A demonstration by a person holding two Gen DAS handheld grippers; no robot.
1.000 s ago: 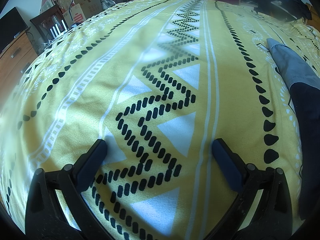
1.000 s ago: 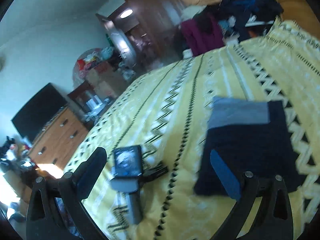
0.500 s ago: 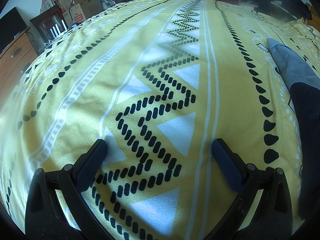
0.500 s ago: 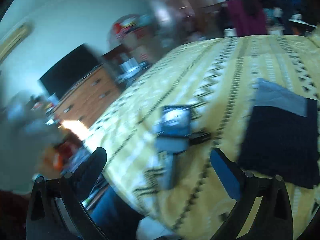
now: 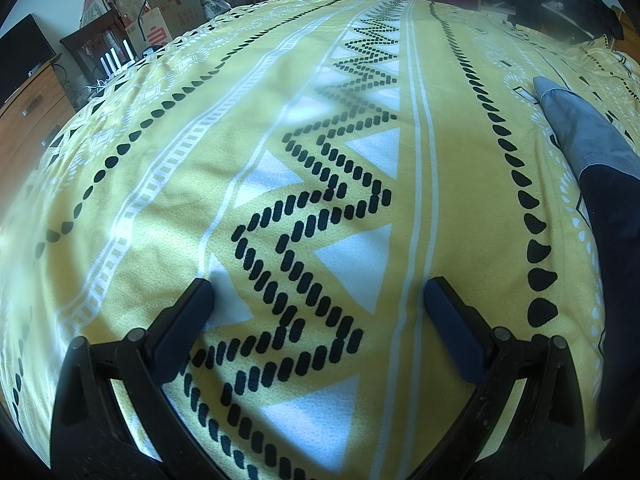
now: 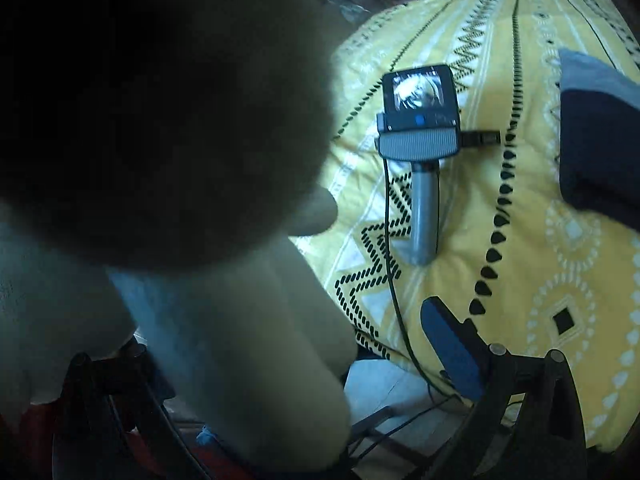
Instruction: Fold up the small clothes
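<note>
The left gripper (image 5: pixel 318 300) is lying low over the bed (image 5: pixel 280 128), its two blue-padded fingers (image 5: pixel 188 328) spread wide apart with nothing between them but the yellow patterned bedcover; the black zigzag band of the cover is running straight ahead of it, between the fingers. The folded garment (image 5: pixel 600 200), dark navy with a grey-blue upper part, is lying flat on the cover to the right of this gripper and slightly ahead, well clear of the right finger; its far end is reaching the right edge of the left wrist view.

The right gripper (image 6: pixel 280 360) is hanging off the near edge of the bed; only its right blue finger (image 6: pixel 448 344) is showing plainly, since a person's dark head (image 6: pixel 160 100) and pale clothing (image 6: pixel 240 340) are blocking the left half of the view; I cannot tell how wide its jaws are standing. Ahead of this gripper, the grey handle and lit screen of the left gripper's body (image 6: pixel 420 128) are resting on the cover, with a black cable (image 6: pixel 390 272) trailing back from them toward the bed's edge. The folded garment (image 6: pixel 596 152) is lying ahead and to the right of the right gripper, beside that handheld unit but apart from it.
</note>
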